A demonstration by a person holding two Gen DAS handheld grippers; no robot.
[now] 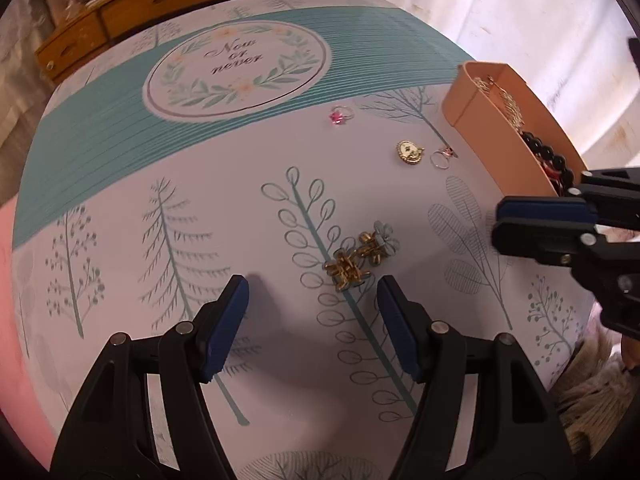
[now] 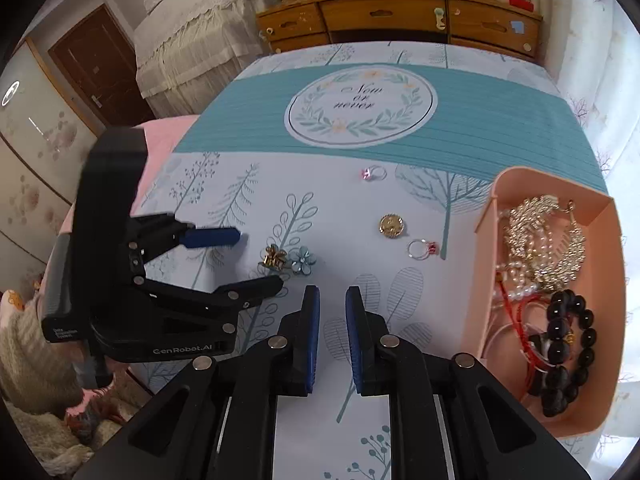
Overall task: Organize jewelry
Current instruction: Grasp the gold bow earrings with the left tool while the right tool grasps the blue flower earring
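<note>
Rings [image 2: 375,173], brooch [image 2: 391,225] beside tray [image 2: 486,216]

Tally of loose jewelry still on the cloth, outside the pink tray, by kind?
Rings: 2, one with a pink stone and one with a red stone
Round gold pendant: 1
Flower pieces: 2, one gold and one pale blue
Total: 5
</note>
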